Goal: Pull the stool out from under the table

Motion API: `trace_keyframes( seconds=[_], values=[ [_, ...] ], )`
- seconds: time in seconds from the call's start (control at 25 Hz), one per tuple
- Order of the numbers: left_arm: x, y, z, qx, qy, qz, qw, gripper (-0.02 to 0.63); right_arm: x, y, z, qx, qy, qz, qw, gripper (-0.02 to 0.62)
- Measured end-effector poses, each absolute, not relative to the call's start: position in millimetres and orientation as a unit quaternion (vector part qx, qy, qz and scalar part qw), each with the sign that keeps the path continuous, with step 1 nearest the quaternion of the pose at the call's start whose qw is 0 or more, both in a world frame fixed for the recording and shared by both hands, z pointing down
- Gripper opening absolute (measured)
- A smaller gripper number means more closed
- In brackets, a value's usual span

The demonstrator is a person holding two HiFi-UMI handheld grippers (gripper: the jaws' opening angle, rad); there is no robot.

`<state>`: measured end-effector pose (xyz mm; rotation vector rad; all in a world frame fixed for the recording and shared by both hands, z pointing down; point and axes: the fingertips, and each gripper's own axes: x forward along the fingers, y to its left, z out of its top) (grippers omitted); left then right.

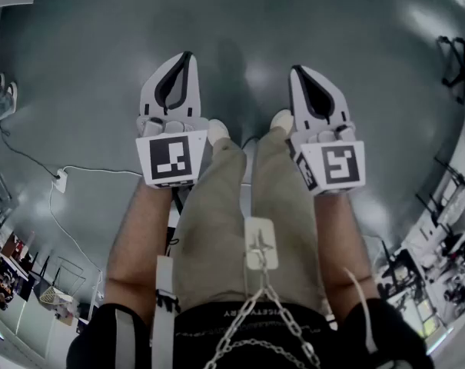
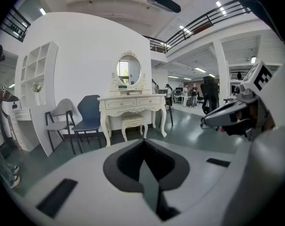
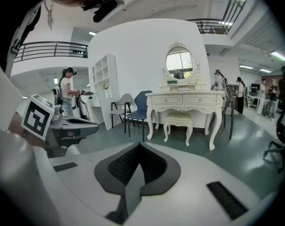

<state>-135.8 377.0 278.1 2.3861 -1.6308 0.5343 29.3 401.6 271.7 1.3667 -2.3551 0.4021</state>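
Observation:
A cream stool (image 3: 178, 121) with carved legs stands tucked under a cream dressing table (image 3: 184, 100) against a white wall, several steps ahead of me. The left gripper view shows the same stool (image 2: 134, 123) under the table (image 2: 131, 102). My left gripper (image 1: 186, 55) and right gripper (image 1: 297, 70) are both shut and hold nothing. They are held side by side in front of my body, above the grey floor, far from the stool. Neither stool nor table appears in the head view.
A blue chair (image 3: 137, 107) and a grey chair (image 3: 119, 108) stand left of the table, beside a white shelf unit (image 3: 104, 81). An oval mirror (image 3: 179, 61) tops the table. A person (image 3: 66, 93) stands at the left. A cable and power strip (image 1: 60, 181) lie on the floor.

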Motion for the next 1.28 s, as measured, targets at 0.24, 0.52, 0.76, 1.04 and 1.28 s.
trace_keyframes(
  seconds=[0.24,0.52,0.76,1.04,1.28],
  values=[
    [-154,376,272,0.808,-0.552,0.179,0.101,0.004,23,405,270,0.496,-0.832,0.154,0.194,0.003],
    [-176,376,265,0.797,-0.571,0.165,0.111,0.004,23,401,264,0.514,-0.820,0.159,0.193,0.003],
    [-168,385,295,0.799,-0.557,0.198,0.114,0.005,34,397,277,0.524,-0.814,0.177,0.180,0.003],
    [-149,352,301,0.810,-0.541,0.181,0.137,0.005,38,372,295,0.524,-0.814,0.171,0.184,0.005],
    [-129,306,293,0.804,-0.555,0.167,0.133,0.005,64,335,286,0.523,-0.815,0.170,0.182,0.005]
  ],
)
